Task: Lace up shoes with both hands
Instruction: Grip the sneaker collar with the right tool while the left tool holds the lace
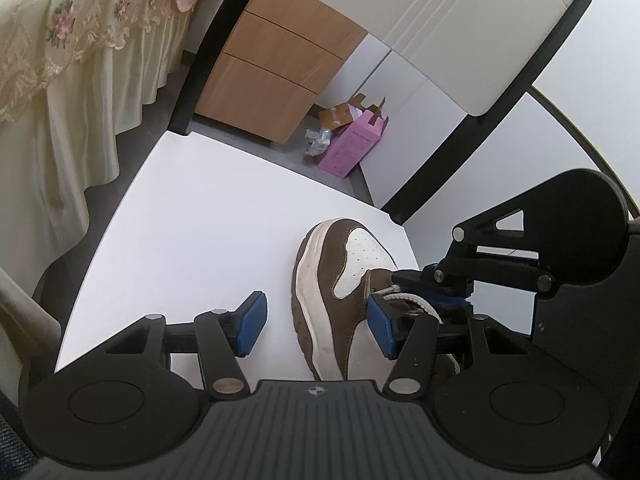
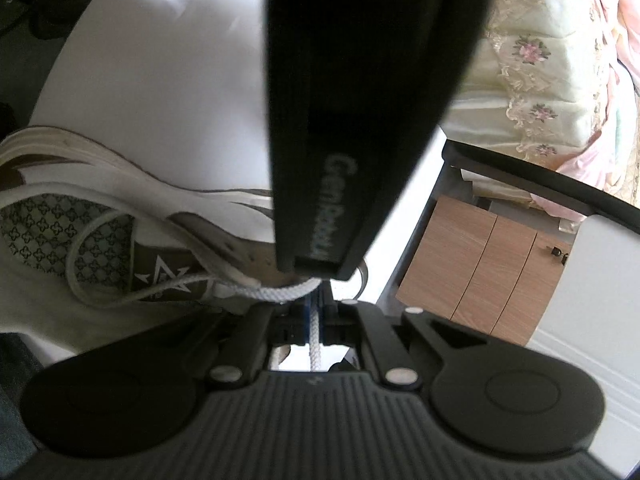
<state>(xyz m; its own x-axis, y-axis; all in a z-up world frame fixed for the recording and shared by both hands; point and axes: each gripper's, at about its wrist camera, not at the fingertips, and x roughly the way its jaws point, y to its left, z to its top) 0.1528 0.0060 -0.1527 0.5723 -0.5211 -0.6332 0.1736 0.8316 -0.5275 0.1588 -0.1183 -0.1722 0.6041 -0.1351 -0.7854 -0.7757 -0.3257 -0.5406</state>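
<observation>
On the white table (image 1: pixel 180 220) the brown-and-white shoe (image 1: pixel 332 280) lies toe-far at the right edge, its white lace (image 2: pixel 280 291) running from the eyelets by the tongue into the right gripper (image 2: pixel 316 312), whose blue pads are pressed together on the cord. To thread well, I judge the pinched lace should be kept taut and short, and drawn along its own line so it does not slip. The left gripper (image 1: pixel 316 322) hangs spread wide over the shoe's side, holding nothing, its right pad close by the lace.
</observation>
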